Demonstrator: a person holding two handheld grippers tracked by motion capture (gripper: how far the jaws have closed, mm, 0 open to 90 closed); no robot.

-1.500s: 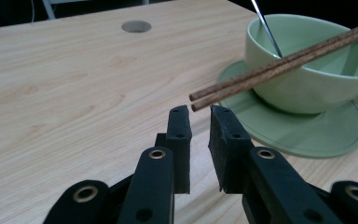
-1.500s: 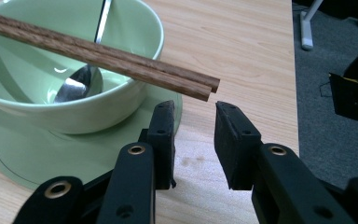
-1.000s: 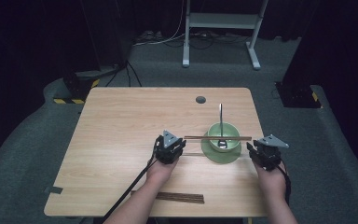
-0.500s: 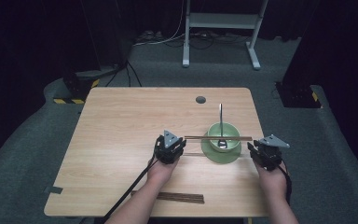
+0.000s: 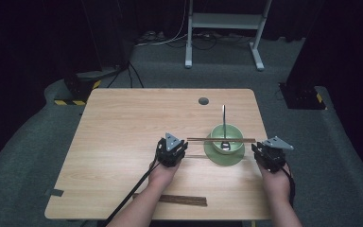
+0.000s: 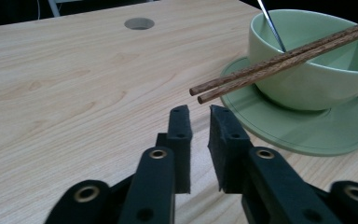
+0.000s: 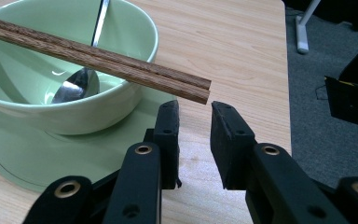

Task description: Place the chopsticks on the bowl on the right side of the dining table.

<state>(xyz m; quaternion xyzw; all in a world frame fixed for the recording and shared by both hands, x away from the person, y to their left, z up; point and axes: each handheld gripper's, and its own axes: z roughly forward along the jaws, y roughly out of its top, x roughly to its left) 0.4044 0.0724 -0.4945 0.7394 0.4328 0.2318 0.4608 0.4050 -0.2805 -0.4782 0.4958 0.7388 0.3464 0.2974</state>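
A pale green bowl [image 5: 225, 137] stands on a green saucer [image 5: 212, 154] at the table's right. A pair of brown chopsticks [image 5: 220, 140] lies across its rim, and a metal spoon [image 5: 223, 124] rests inside. My left gripper [image 5: 176, 150] is just left of the saucer, open, its fingertips [image 6: 181, 115] close below the chopsticks' [image 6: 279, 58] left ends. My right gripper [image 5: 260, 151] sits just right of the saucer [image 7: 51, 149], open, below the chopsticks' [image 7: 98, 58] right ends. Nothing lies between either pair of jaws. The bowl [image 6: 307, 70] and spoon [image 7: 81, 77] show close in both gripper views.
Another bundle of brown chopsticks [image 5: 182, 200] lies near the table's front edge between the forearms. A round cable hole [image 5: 203, 100] is at the back. A black cable [image 5: 132, 194] trails from the left gripper. The table's right edge [image 7: 286, 70] is close to the right gripper.
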